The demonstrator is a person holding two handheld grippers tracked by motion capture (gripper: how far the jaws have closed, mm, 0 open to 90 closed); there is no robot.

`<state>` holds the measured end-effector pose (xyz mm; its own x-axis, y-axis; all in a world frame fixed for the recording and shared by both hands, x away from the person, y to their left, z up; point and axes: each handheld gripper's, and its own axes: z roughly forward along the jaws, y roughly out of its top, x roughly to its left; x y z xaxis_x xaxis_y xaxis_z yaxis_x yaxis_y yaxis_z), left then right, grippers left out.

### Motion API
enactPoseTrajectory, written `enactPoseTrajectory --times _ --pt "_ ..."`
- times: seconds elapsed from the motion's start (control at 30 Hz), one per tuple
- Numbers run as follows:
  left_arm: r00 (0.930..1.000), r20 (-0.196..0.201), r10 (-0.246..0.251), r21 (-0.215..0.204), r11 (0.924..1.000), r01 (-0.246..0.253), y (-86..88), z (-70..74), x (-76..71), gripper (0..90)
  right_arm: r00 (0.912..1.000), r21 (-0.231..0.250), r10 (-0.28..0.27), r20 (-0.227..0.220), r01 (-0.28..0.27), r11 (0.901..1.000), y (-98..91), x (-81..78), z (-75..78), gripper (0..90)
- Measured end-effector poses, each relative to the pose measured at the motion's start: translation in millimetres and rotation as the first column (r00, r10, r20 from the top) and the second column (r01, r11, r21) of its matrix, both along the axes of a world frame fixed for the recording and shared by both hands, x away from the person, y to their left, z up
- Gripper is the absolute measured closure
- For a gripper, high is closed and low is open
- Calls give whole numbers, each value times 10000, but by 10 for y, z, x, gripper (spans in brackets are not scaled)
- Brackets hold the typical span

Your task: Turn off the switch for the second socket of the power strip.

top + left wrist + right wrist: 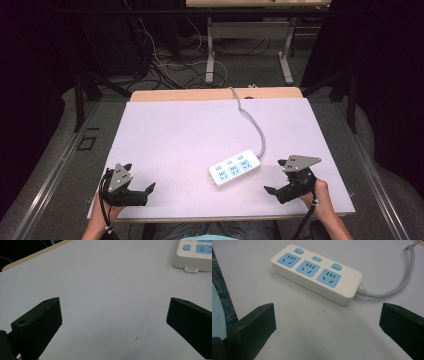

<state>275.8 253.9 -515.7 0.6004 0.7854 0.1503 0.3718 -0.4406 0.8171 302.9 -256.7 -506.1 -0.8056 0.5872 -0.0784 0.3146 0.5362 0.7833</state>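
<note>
High view shows the pale surface (175, 130) carrying a white power strip (234, 168) with three blue sockets near its front right, grey cord (252, 120) trailing to the far edge. Left gripper (138, 179) at the front left and right gripper (275, 176) just beside the strip both have jaws spread wide, holding nothing.

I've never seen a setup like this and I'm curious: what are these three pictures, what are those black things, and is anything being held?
A person sits at a white table, holding a hand-operated grasping tool in each hand: the left tool and the right tool. One picture looks down from above the person. The other two come from cameras riding on each tool, looking out between its two black jaws. A white power strip with three blue sockets lies on the table, its grey cable trailing away. Both tools are open, holding nothing.
</note>
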Motion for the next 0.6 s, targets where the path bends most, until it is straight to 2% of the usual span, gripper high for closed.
enactPoseTrajectory --times 0.03,0.07,0.33,0.37,0.47,0.53,0.6 --pt "10000 2 11 -18 10000 -11 1 -2 2 1 9999 -116 159 -9 -159 9998 0 17 12 1" --pt "10000 8 29 7 10000 -29 2 -2 5 1 10000 -62 -30 43 30 10000 21 24 21 2" --pt "10000 -63 12 -21 10000 -12 -11 -11 9 1 9999 -195 2 135 0 9998 73 119 55 2" --pt "10000 -85 33 3 10000 -33 -7 -9 9 1 10000 -151 9 17 -9 9999 88 150 56 2" --pt "10000 -95 19 18 10000 -19 0 -9 16 1 9999 -197 33 105 -31 9998 98 185 58 2" --pt "9999 -111 6 14 10000 -6 -5 -12 18 1 10000 -249 40 -59 -42 9997 110 206 66 2" --pt "9999 -101 -16 45 10000 16 -7 -12 19 1 10000 -228 78 38 -77 9997 129 248 65 2"
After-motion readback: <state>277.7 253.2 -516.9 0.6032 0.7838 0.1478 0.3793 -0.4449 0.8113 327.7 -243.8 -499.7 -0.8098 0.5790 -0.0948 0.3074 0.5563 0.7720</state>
